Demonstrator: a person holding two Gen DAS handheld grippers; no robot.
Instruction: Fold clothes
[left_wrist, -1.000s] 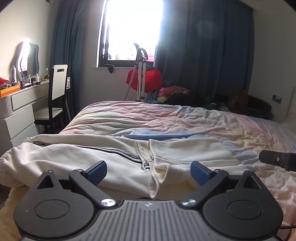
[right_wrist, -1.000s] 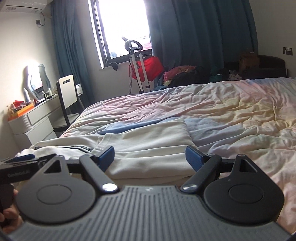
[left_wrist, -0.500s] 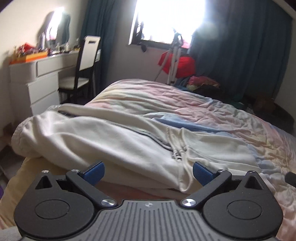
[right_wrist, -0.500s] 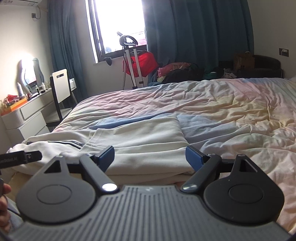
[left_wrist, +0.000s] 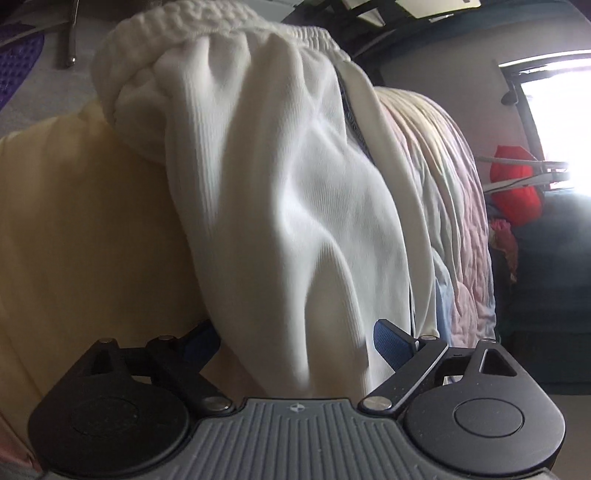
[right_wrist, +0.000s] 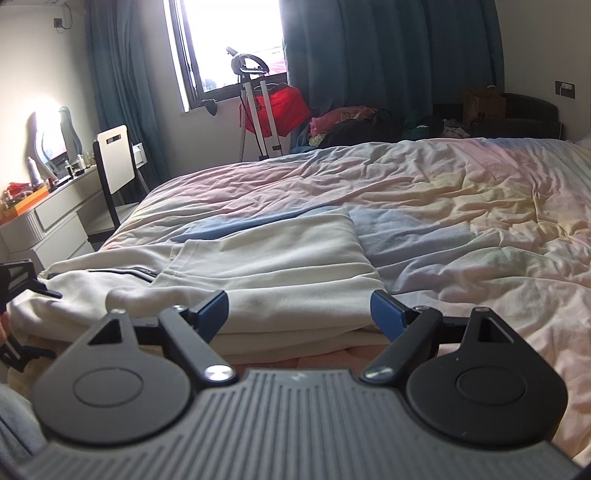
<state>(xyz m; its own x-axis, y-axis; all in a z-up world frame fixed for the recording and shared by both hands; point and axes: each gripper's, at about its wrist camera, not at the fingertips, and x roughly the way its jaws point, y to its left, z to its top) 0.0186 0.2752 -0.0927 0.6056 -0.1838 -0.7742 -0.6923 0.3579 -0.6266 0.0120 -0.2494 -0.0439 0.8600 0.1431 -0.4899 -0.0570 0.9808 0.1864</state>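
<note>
The left gripper (left_wrist: 295, 343) stands wide apart around a fold of the cream garment (left_wrist: 288, 192), though contact seems uncertain. The right gripper (right_wrist: 299, 310) hovers spread, empty, at the garment's folded edge on the bed (right_wrist: 461, 221).

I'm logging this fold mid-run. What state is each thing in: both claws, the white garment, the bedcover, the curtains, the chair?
left claw: open, fingers either side of hanging cloth, not clamped
right claw: open, at the garment's near edge
white garment: partly folded on the bed, one end hanging over the edge
bedcover: spread, wrinkled
curtains: drawn apart, window uncovered
chair: upright by the dresser
</note>
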